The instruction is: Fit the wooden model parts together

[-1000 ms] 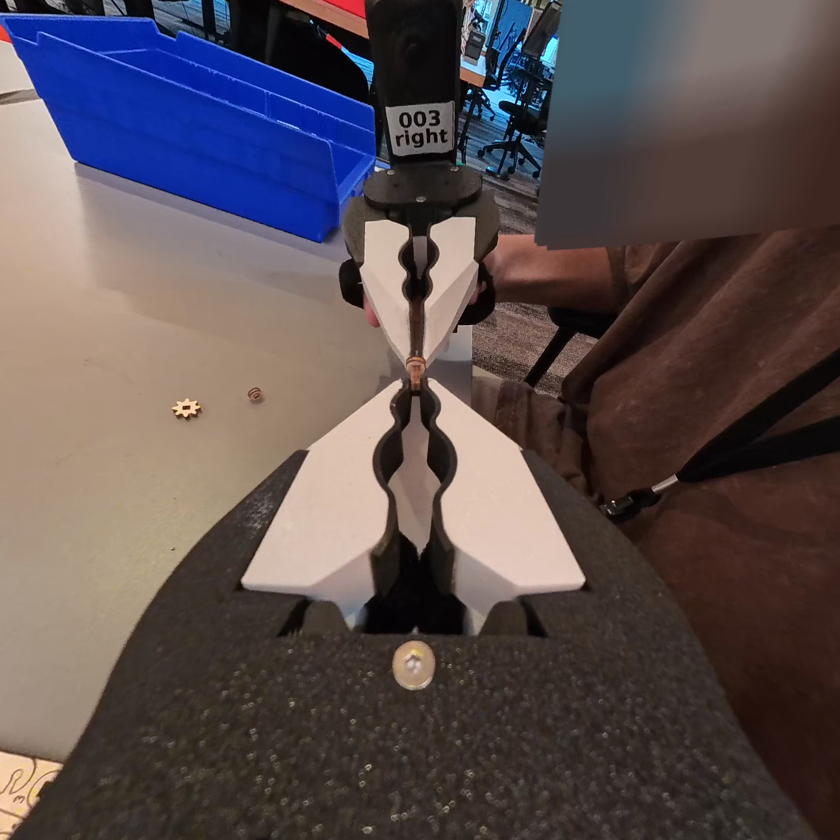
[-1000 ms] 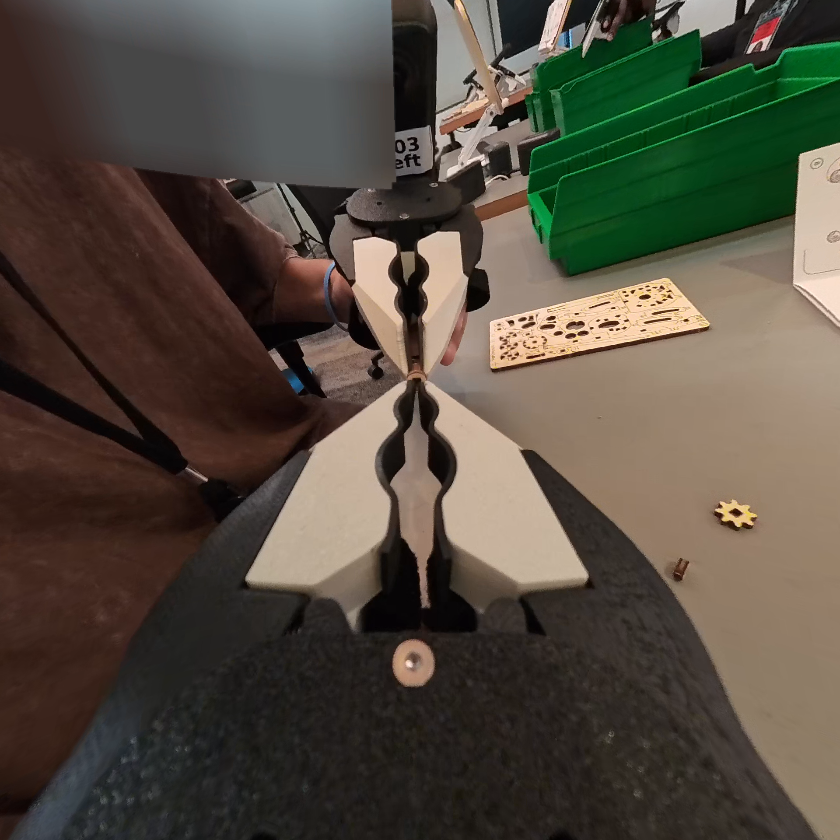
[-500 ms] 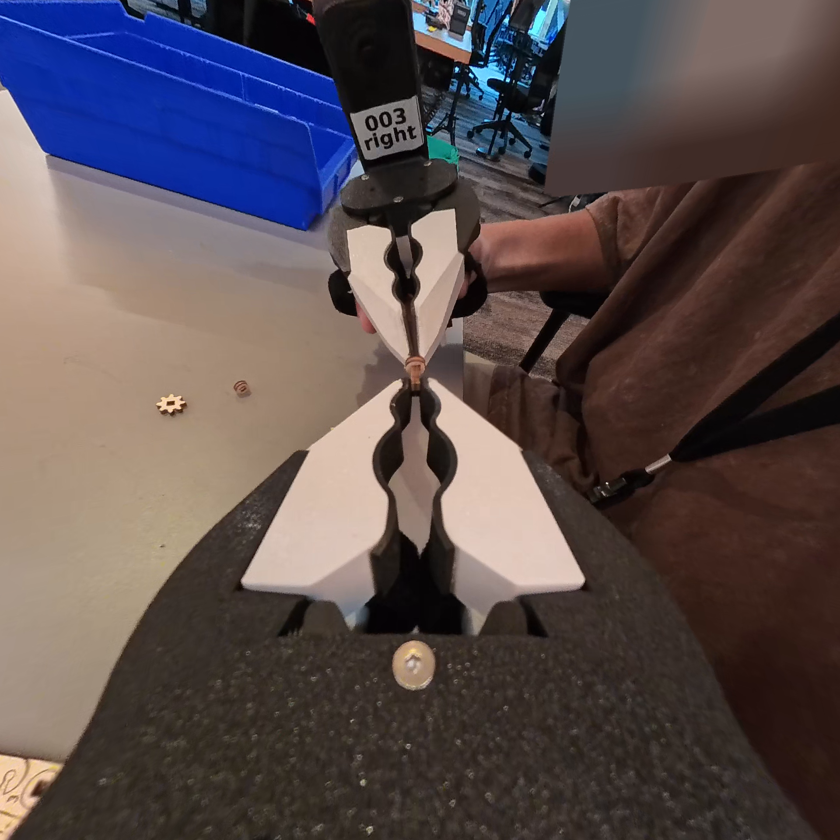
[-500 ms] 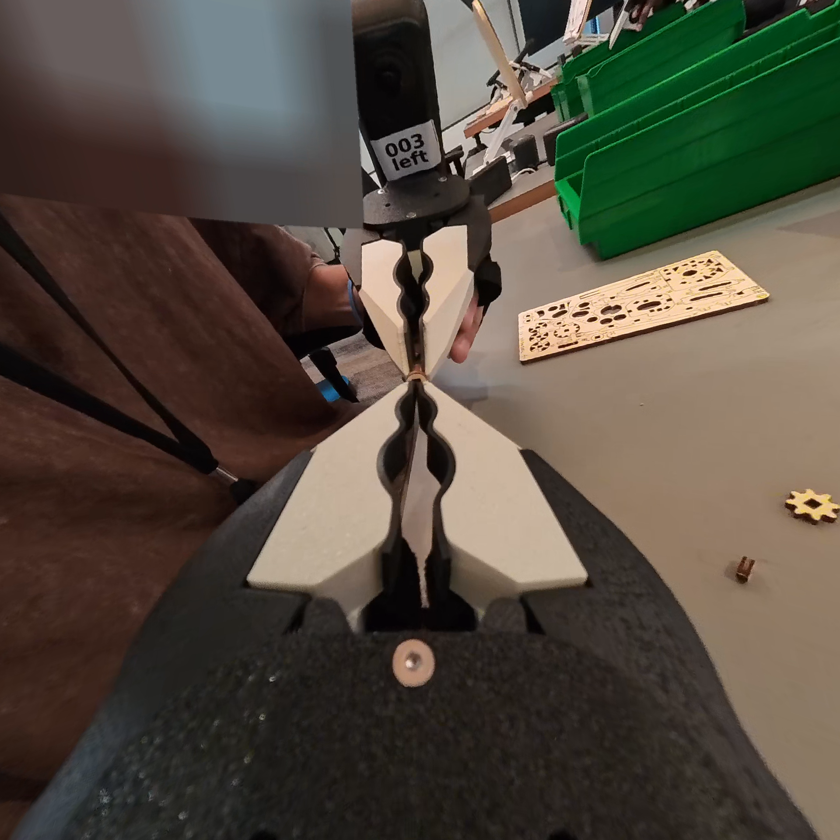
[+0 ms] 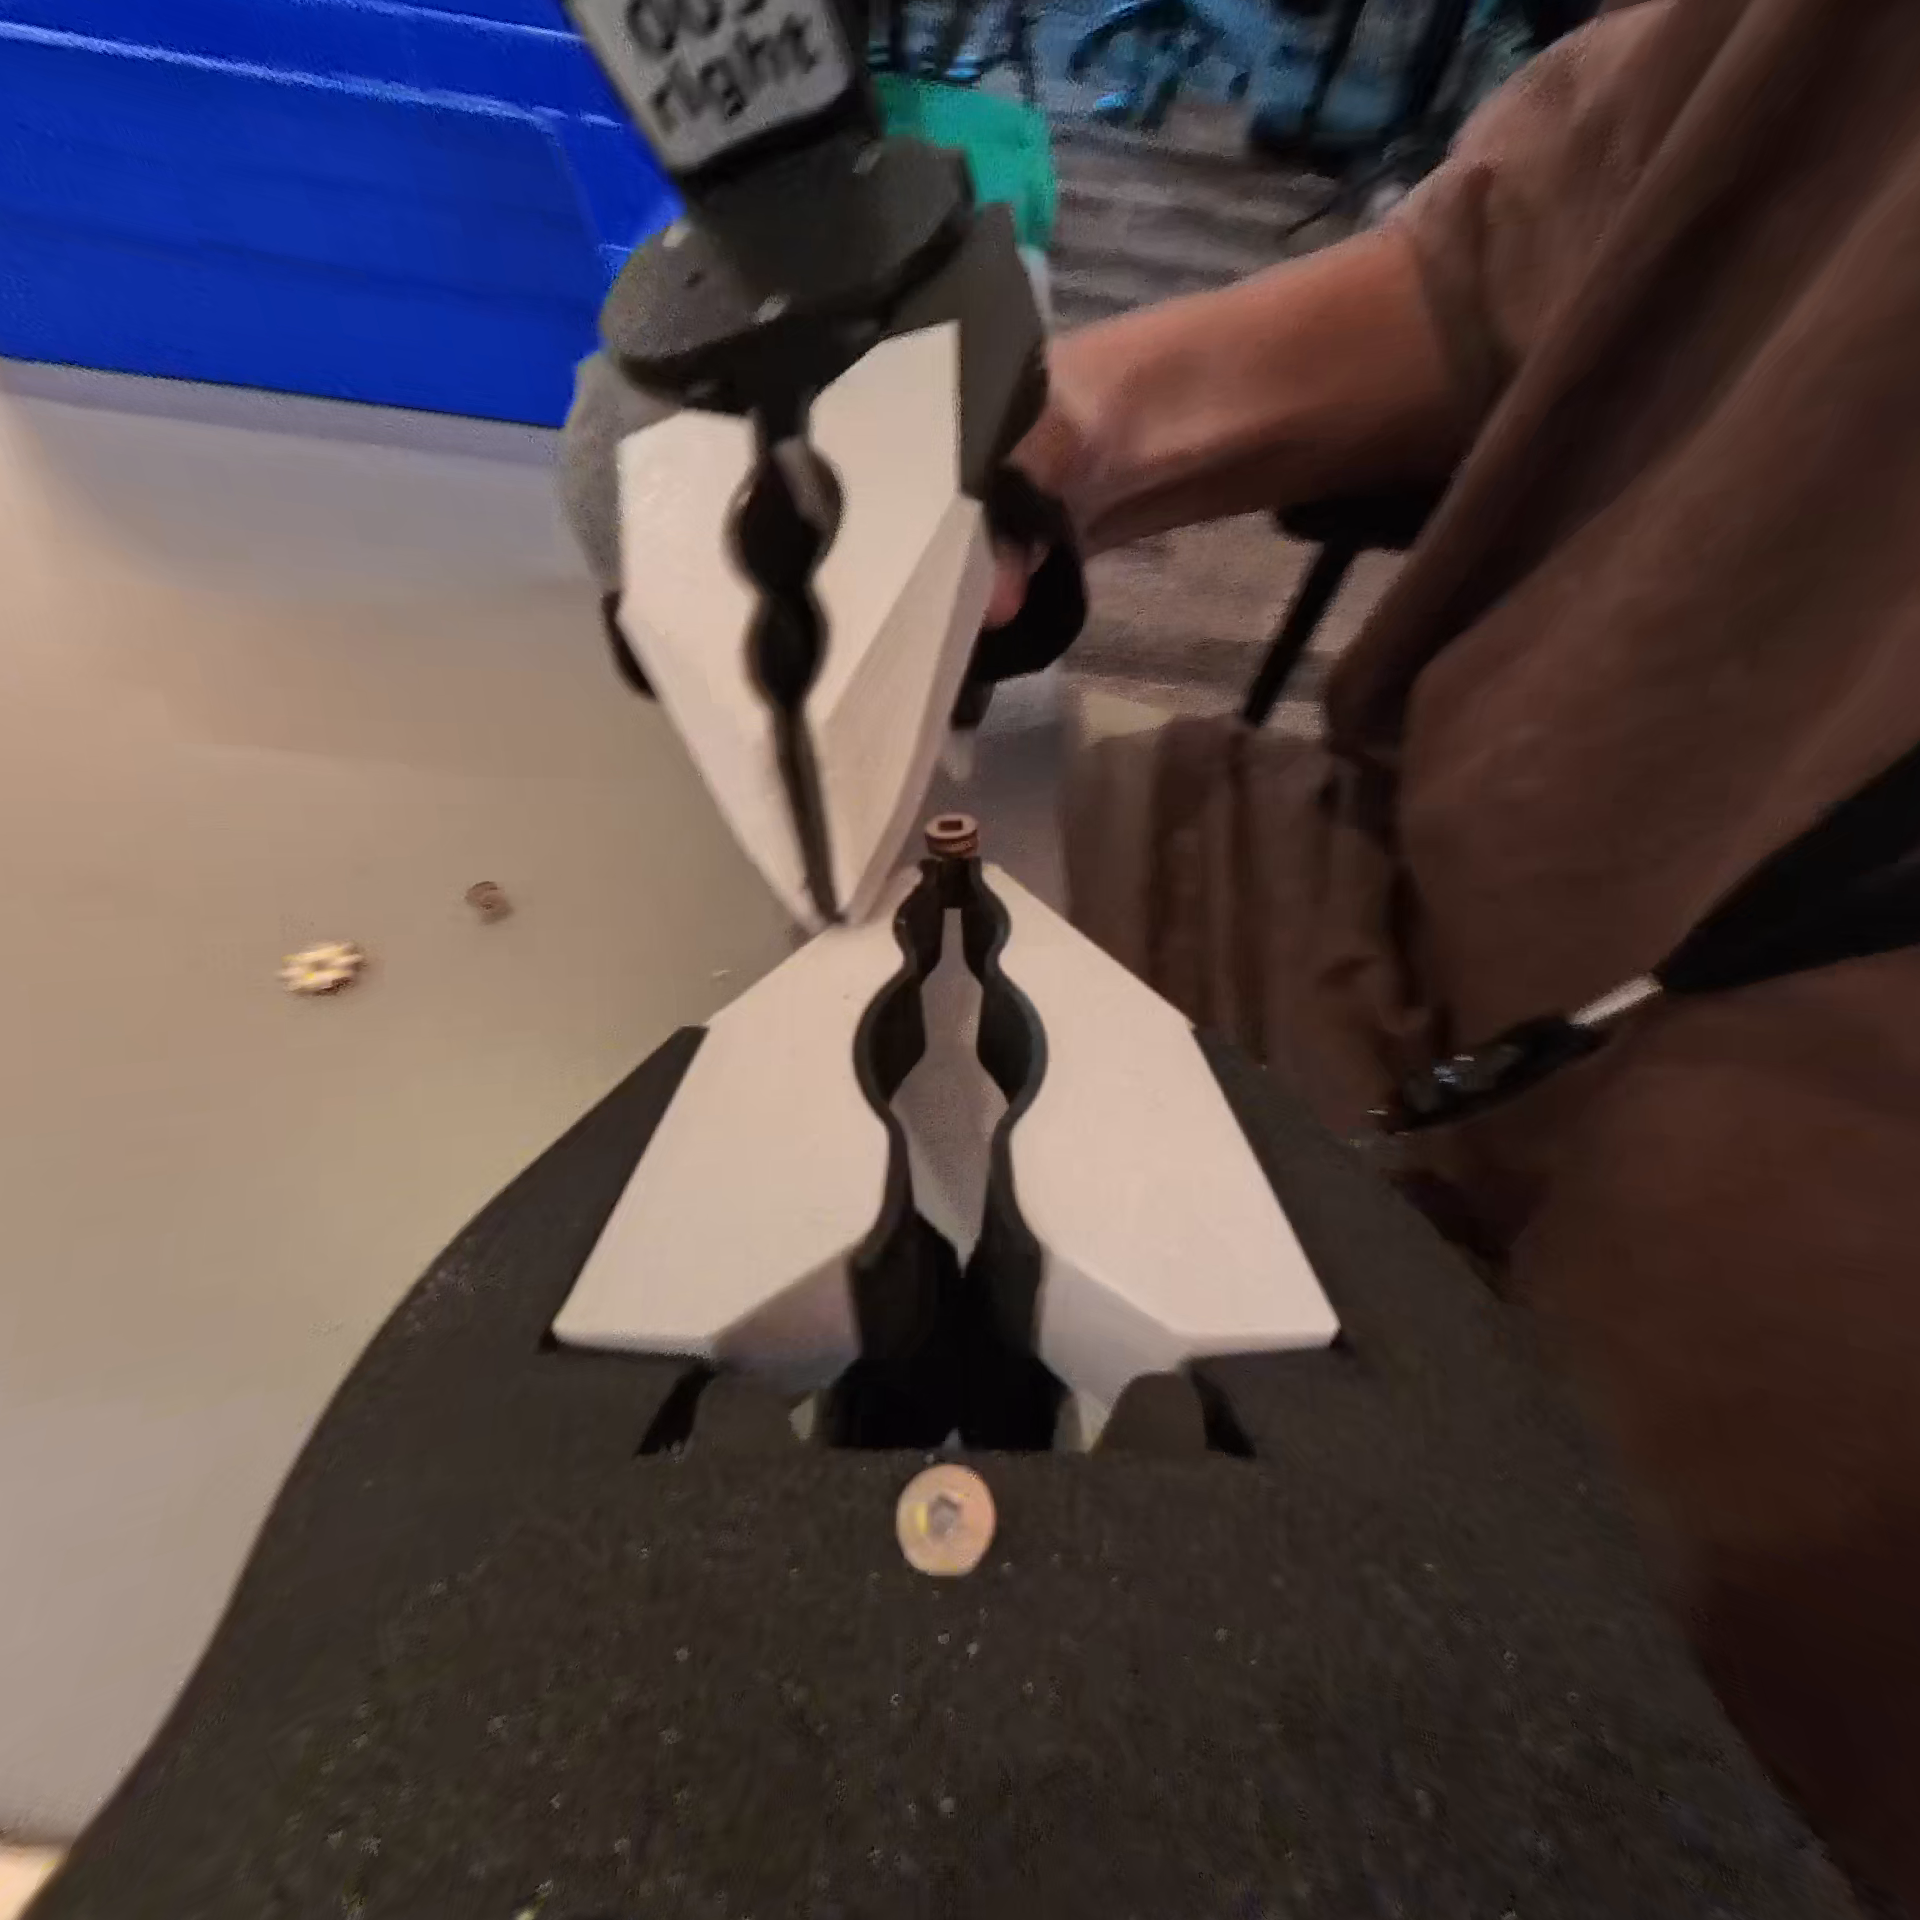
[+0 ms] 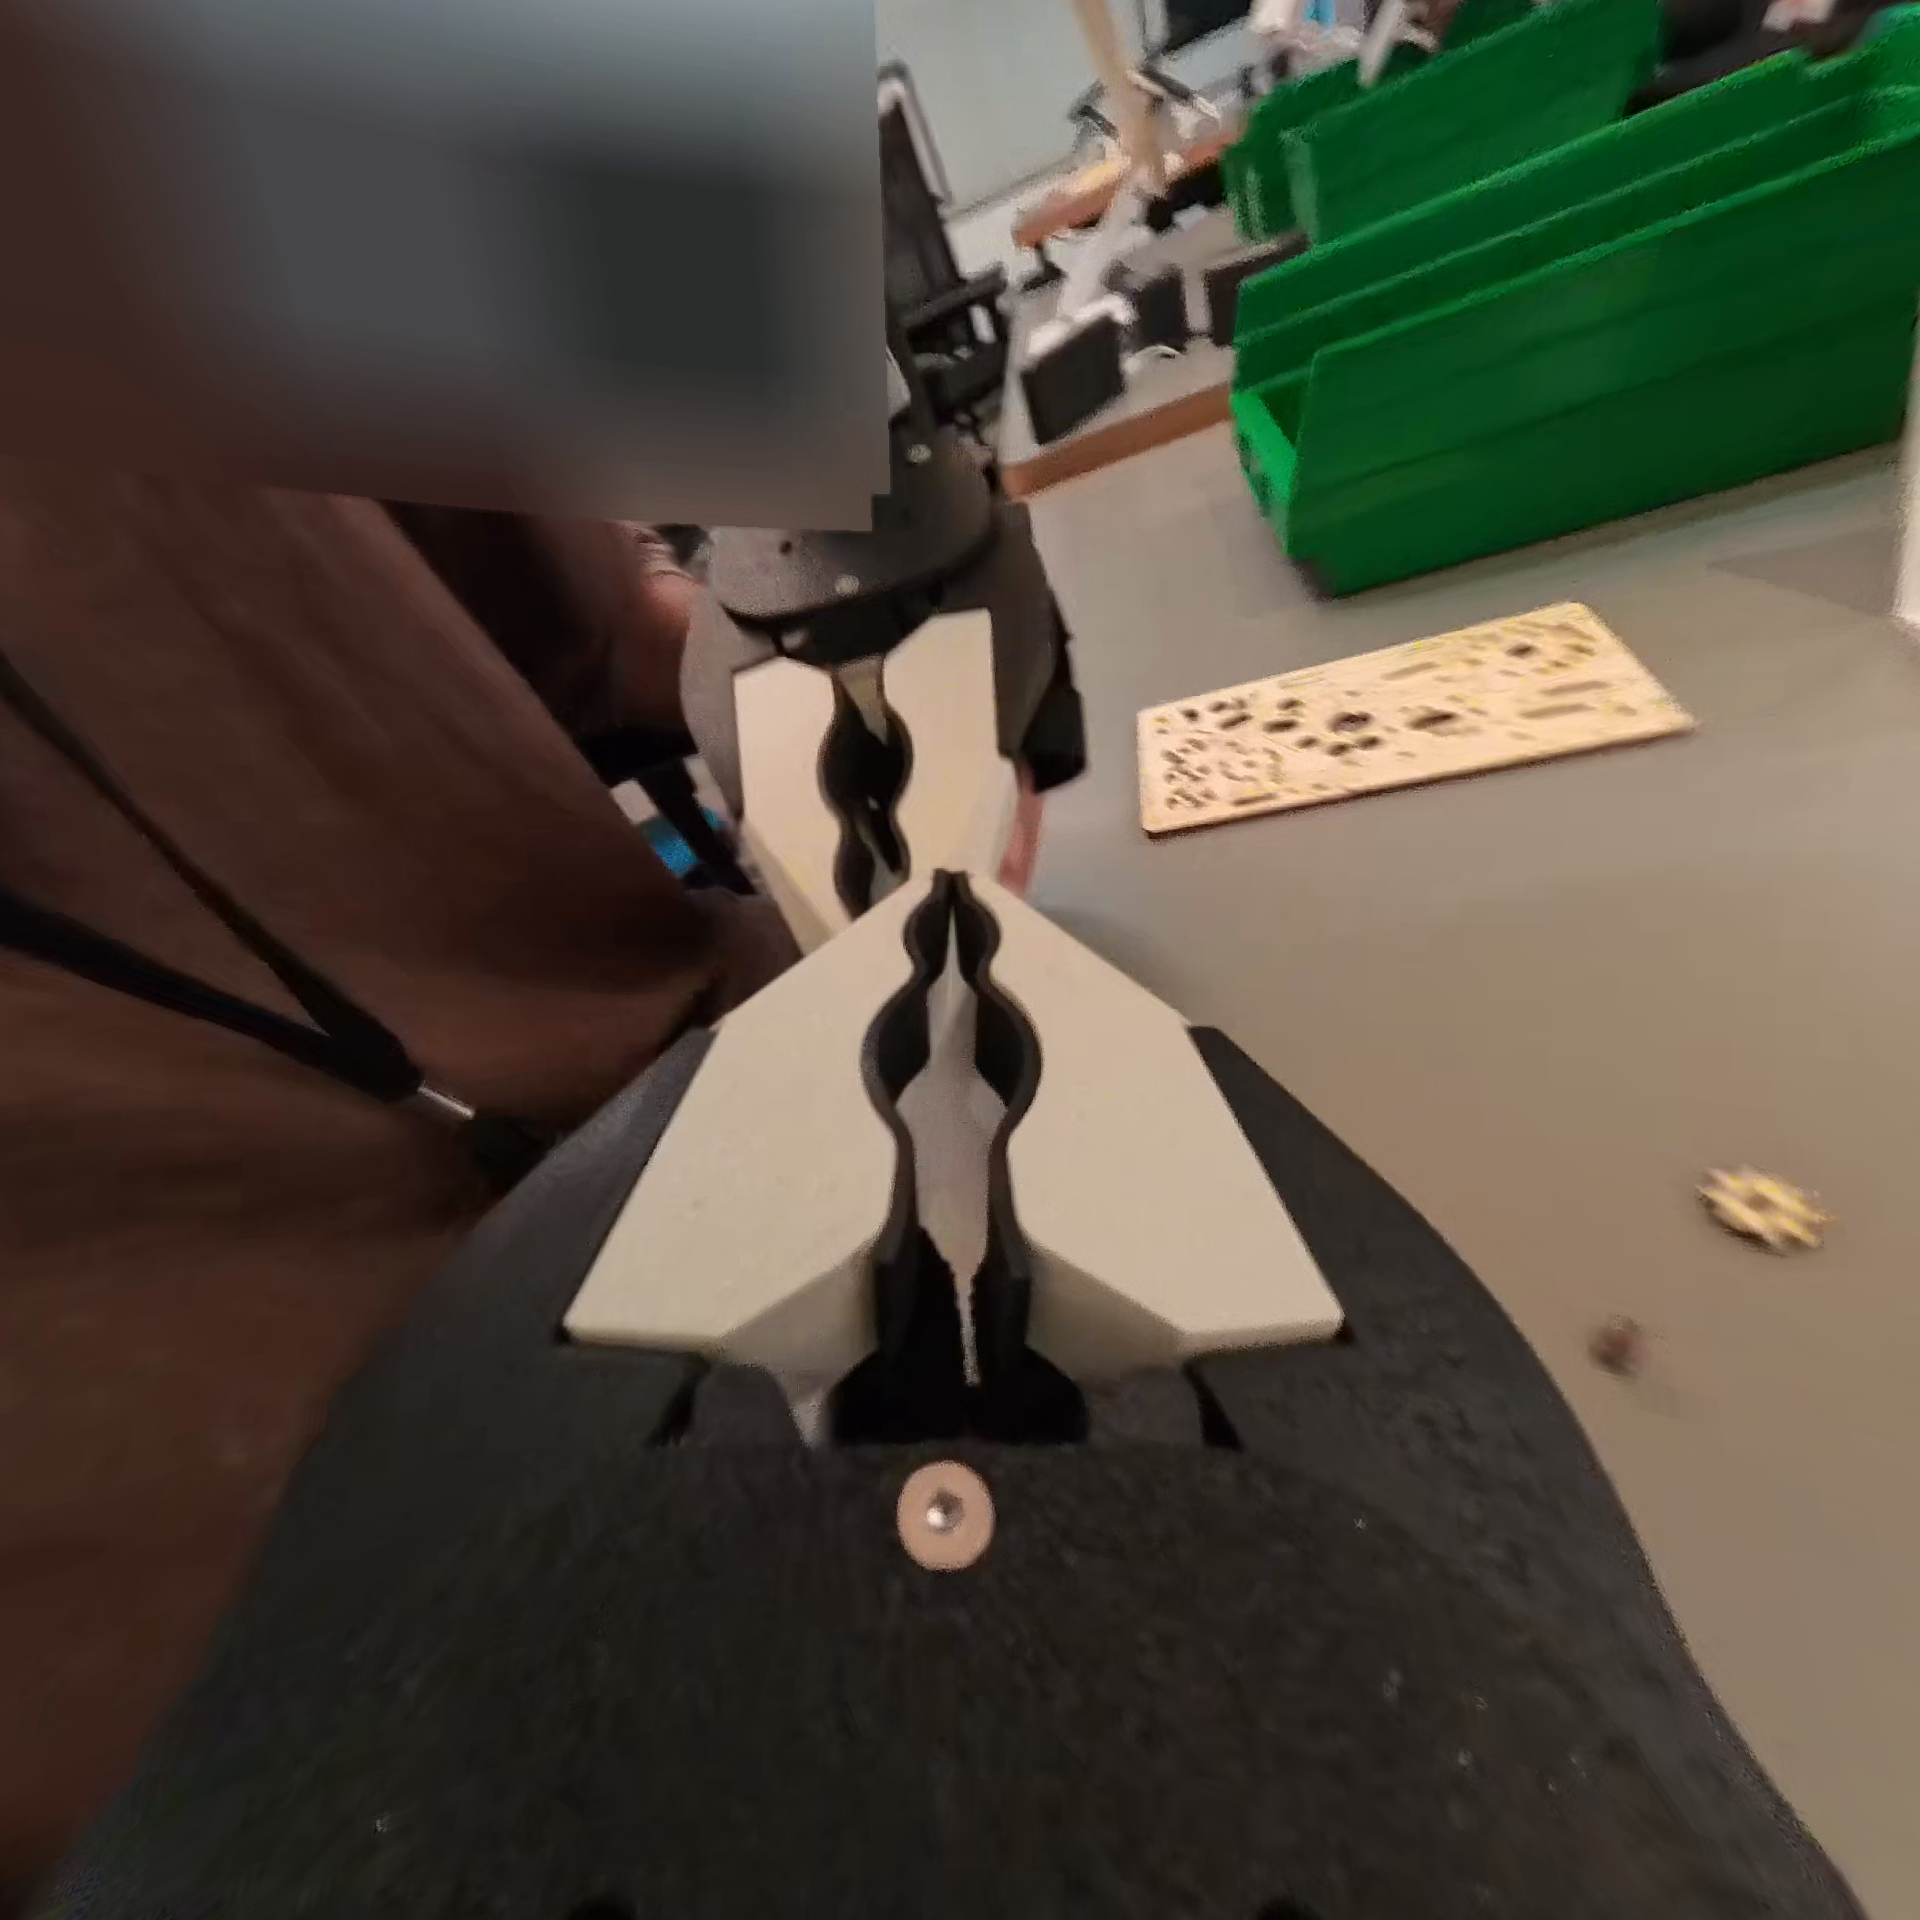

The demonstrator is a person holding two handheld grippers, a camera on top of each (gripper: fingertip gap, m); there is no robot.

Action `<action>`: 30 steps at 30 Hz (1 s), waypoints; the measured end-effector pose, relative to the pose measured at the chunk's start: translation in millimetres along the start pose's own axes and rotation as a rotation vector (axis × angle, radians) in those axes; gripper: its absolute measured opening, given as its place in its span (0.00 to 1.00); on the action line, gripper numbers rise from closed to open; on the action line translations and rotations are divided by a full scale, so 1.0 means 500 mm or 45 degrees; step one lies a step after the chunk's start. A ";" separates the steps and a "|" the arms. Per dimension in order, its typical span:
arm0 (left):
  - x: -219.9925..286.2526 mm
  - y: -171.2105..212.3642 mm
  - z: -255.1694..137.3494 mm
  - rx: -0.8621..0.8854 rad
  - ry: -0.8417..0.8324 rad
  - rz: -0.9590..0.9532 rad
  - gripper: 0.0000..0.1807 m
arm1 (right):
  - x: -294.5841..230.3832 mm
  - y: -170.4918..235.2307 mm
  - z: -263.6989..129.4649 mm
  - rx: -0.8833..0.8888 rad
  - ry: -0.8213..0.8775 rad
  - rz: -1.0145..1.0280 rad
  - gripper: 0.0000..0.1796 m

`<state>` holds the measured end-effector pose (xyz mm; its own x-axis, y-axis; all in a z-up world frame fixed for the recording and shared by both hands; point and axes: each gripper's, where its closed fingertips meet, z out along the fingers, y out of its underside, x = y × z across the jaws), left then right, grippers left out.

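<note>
The small wooden peg [image 5: 951,854] with its ringed collar stands out of the tip of the left tongs [image 5: 948,902], which are closed on its lower end, its long axis running straight forward along the fingers. The right tongs [image 5: 826,914] sit just beside it at ten o'clock, tips together and, as far as the pictures show, empty. A loose gear [image 5: 324,966] and a tiny ring [image 5: 484,900] lie on the worktop [image 5: 260,727] at nine o'clock, nearer the right tongs; the punched wooden sheet [image 6: 1403,717] lies well apart.
</note>
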<state>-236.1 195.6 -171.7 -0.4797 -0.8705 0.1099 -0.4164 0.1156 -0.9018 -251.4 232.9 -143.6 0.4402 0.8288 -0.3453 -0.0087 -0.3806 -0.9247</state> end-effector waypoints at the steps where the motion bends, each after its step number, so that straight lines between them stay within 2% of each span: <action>1: -0.012 -0.005 -0.013 0.045 -0.010 -0.071 0.01 | 0.013 -0.013 -0.026 0.043 0.034 0.026 0.00; 2: -0.026 -0.002 -0.029 0.068 -0.017 -0.149 0.00 | 0.037 -0.019 -0.058 0.091 0.113 0.042 0.00; 4: -0.048 0.010 -0.044 0.055 -0.072 -0.151 0.01 | 0.076 -0.019 -0.106 0.130 0.233 0.083 0.00; 8: -0.049 0.015 -0.023 0.014 -0.061 -0.118 0.01 | 0.066 0.012 -0.072 -0.052 0.237 -0.023 0.01; 11: -0.050 0.018 -0.015 0.007 -0.061 -0.128 0.01 | 0.038 0.026 -0.045 -0.100 0.178 -0.025 0.11; 13: -0.045 0.008 -0.014 0.042 -0.040 -0.142 0.01 | 0.028 0.034 -0.036 -0.124 0.147 -0.012 0.13; 21: -0.045 0.016 -0.003 -0.005 -0.051 -0.106 0.01 | 0.014 0.031 -0.011 -0.122 0.099 -0.034 0.09; 23: -0.044 0.017 -0.002 -0.013 -0.051 -0.099 0.01 | 0.017 0.035 -0.010 -0.136 0.107 -0.035 0.05; 30: -0.042 0.020 -0.004 -0.032 -0.064 -0.085 0.01 | 0.017 0.039 -0.015 -0.138 0.091 -0.010 0.04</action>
<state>-231.8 216.3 -182.1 -0.4113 -0.8995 0.1476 -0.4656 0.0682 -0.8824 -241.0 229.4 -163.6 0.5026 0.8021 -0.3226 0.0899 -0.4196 -0.9032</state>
